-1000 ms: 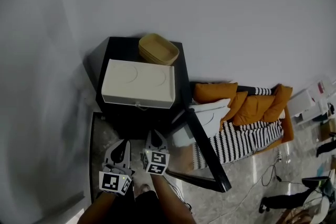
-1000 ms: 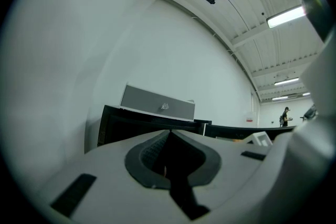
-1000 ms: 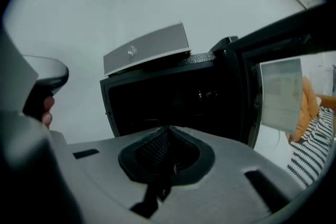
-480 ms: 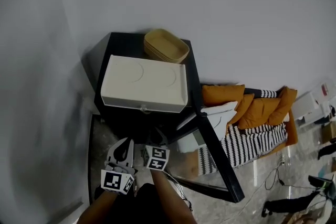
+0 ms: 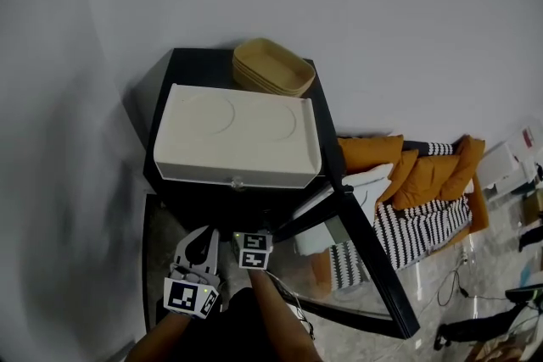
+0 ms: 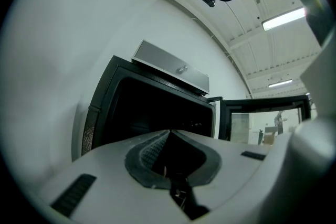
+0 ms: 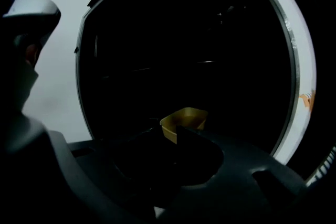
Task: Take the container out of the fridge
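Note:
A tan container (image 7: 185, 119) sits on a shelf deep in the dark fridge (image 5: 193, 70), just past my right gripper's tips in the right gripper view. My right gripper (image 7: 169, 132) (image 5: 254, 242) points into the fridge opening. Its jaws have just been opening and stand apart, with nothing between them. My left gripper (image 6: 169, 132) (image 5: 198, 243) hangs in front of the fridge's left side, jaws shut and empty. The fridge door (image 5: 373, 267) is swung open to the right.
A white box (image 5: 237, 136) and a stack of tan containers (image 5: 271, 68) rest on top of the fridge. Orange cushions (image 5: 424, 169) and a striped cloth (image 5: 407, 225) lie to the right. The white wall stands behind.
Both grippers have sunk lower in front of the fridge opening. In the head view the fridge top now looks larger and nearer.

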Demonstrator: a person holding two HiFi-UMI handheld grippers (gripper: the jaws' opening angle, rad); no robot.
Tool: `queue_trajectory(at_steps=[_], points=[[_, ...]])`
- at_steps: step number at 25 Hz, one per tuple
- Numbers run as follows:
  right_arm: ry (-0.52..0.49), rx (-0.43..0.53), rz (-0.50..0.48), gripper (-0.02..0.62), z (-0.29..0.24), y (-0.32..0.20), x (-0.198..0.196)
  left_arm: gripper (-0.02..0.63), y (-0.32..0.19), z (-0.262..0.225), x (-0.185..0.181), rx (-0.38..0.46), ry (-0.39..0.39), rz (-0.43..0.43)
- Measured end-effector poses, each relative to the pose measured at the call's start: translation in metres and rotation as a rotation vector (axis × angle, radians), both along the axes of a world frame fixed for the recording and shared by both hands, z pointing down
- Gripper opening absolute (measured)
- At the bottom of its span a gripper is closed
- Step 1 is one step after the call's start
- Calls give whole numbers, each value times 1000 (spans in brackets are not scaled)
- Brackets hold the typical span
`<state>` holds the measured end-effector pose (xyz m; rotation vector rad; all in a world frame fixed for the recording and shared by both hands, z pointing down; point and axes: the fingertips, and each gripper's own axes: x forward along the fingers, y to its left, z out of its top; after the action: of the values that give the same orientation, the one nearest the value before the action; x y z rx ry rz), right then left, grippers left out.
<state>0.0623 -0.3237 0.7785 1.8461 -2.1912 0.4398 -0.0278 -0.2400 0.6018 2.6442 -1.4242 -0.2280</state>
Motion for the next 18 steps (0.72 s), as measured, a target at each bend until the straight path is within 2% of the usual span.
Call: queue_trajectory(at_steps=[7, 11, 18], points=[[150, 7, -99, 88, 21, -25, -15, 5, -17, 23, -1, -3, 11, 23], [209, -39, -141, 101, 35, -38, -15, 5, -25, 28, -1, -7, 13, 38], [396, -77, -219, 110, 45, -56, -17, 5, -40, 31, -6, -11, 18, 58]])
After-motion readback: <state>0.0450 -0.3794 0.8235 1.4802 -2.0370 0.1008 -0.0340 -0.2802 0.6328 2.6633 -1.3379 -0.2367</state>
